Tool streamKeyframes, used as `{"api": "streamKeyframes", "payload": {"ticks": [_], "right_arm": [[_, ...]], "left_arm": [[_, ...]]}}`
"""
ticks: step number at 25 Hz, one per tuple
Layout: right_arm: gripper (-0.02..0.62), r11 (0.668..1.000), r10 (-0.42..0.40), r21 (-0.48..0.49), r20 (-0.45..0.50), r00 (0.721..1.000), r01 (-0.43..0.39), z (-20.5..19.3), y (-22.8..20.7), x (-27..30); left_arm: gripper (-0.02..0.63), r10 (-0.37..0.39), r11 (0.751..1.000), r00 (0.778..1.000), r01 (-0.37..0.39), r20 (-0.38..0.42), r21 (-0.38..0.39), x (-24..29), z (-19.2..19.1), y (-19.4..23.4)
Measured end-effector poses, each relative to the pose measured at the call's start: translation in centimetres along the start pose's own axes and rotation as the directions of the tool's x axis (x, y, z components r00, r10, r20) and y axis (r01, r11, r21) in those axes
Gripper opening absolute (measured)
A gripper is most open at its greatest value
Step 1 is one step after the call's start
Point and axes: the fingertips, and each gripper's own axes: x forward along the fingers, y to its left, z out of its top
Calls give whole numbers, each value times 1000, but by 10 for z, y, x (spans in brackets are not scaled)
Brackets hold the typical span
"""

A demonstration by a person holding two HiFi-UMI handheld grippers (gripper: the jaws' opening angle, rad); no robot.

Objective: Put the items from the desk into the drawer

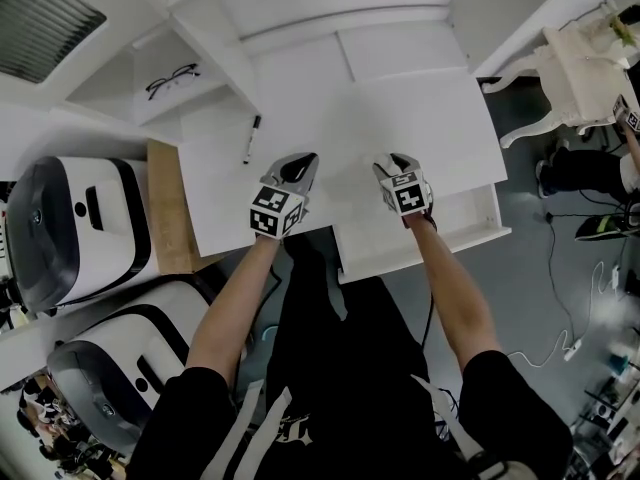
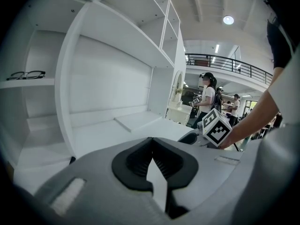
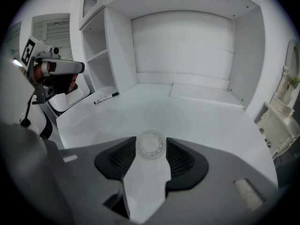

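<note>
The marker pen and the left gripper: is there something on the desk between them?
No. In the head view the stretch of white desk between the marker pen and the left gripper is bare.

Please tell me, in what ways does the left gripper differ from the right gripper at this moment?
The left gripper has its jaws meeting at the tips. The right gripper has its jaws apart, pressing on a small clear round thing. So the left gripper is empty, while the right gripper carries a load. Both hang over the white desk.
</note>
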Motion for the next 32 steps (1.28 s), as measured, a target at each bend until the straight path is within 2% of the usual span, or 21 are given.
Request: {"api": "streamKeyframes", "payload": {"ticks": [8, 17, 24, 32], "right_arm": [[204, 1000, -9, 10, 105, 994, 8, 32, -5, -33], [204, 1000, -21, 12, 241, 970, 18, 77, -12, -73], [204, 1000, -16, 11, 292, 956, 13, 92, -8, -93], [204, 1000, -18, 19, 309, 951, 12, 90, -8, -103]], "left_arm": [[0, 2, 1000, 1000, -3, 17, 29, -2, 13, -16], [0, 10, 999, 999, -12, 44, 53, -2, 31, -28], [0, 37, 999, 997, -40, 72, 33, -5, 38, -26], [0, 38, 998, 996, -42, 83, 42, -4, 43, -30]]}}
